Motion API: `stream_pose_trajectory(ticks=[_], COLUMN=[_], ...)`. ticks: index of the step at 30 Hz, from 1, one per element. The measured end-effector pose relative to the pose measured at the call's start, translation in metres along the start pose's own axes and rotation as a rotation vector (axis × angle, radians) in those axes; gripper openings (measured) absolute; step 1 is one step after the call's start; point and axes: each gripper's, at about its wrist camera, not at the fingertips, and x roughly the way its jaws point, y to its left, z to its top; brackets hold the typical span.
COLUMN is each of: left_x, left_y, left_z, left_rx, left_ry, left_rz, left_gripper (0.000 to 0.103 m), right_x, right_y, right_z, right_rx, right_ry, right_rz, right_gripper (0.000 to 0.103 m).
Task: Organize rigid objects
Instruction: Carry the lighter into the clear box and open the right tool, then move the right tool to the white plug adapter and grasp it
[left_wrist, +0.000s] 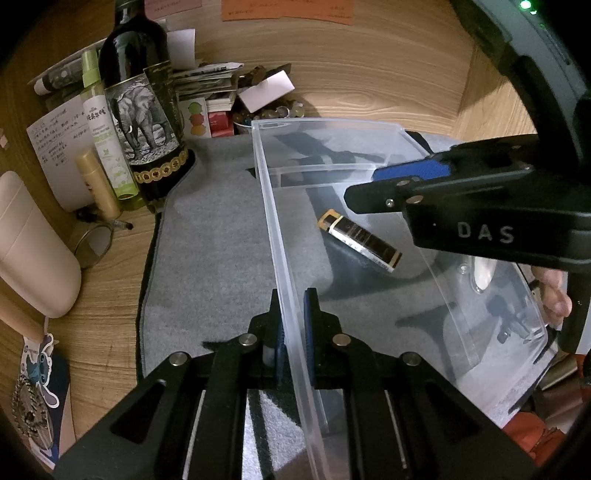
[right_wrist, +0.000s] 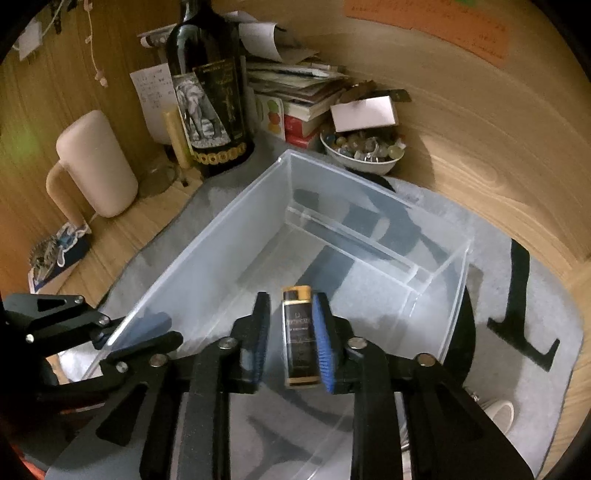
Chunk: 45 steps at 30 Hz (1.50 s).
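On the left, the left hand-held gripper (left_wrist: 293, 328) pinches the clear bin's (left_wrist: 280, 229) near wall, steadying it on the grey mat (left_wrist: 207, 251). Right of it, the black-and-gold lighter (right_wrist: 300, 338) lies inside the bin, apparently on its floor. The right hand-held gripper (right_wrist: 291, 332) hangs above it, jaws narrowly parted, gripping nothing. If the left pinch slips, the bin could skid.

A cluttered desk corner in a home: a wood-grain desktop (right_wrist: 461, 122) holds 1 dark elephant-label bottle (right_wrist: 208, 107); stacked books and papers (right_wrist: 295, 92); a bowl of beads (right_wrist: 364, 155); a pink mug (right_wrist: 94, 166); handwritten notes (left_wrist: 59, 147) on the wall.
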Motion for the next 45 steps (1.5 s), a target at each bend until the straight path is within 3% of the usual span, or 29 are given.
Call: stream_pose_trajectory(ticks=[11,17,22,27,40,42,44,45], left_x=[0.000,0.000,0.000,0.000,-0.001,-0.001,-0.001,-0.001], left_y=[0.000,0.001,0.001,0.001,-0.006,-0.006,-0.006,-0.006], left_z=[0.000,0.000,0.000,-0.001,0.000,0.000,-0.001,0.000], left_rx=[0.000,0.000,0.000,0.004,0.010,0.012,0.014,0.014], left_ry=[0.000,0.002,0.003,0.005,0.018,0.018,0.018,0.019], left_rz=[0.000,-0.002,-0.002,0.008,0.042,0.042,0.046,0.047], left_gripper=[0.009,0.009,0.009,0.009,0.009,0.009,0.009,0.009], right_x=[-0.053,-0.095,-0.120,-0.124,-0.085,-0.081,-0.080,-0.078], right_y=[-0.015,-0.035,-0.059,-0.074,-0.069,-0.069,-0.069,-0.070], right_z=[-0.006,-0.036,-0.077,-0.119,-0.182,-0.187,-0.191,-0.191], right_rx=[0.041,0.083,0.162,0.248,0.366,0.377,0.380,0.378], right_ry=[-0.180,-0.275,-0.279,-0.238,-0.085,-0.081,-0.070,-0.064], right_rz=[-0.094,-0.210,-0.335,-0.383,-0.260,-0.242,-0.207,-0.198], right_gripper=[0.071,0.082,0.082,0.082,0.080,0.072,0.053,0.047])
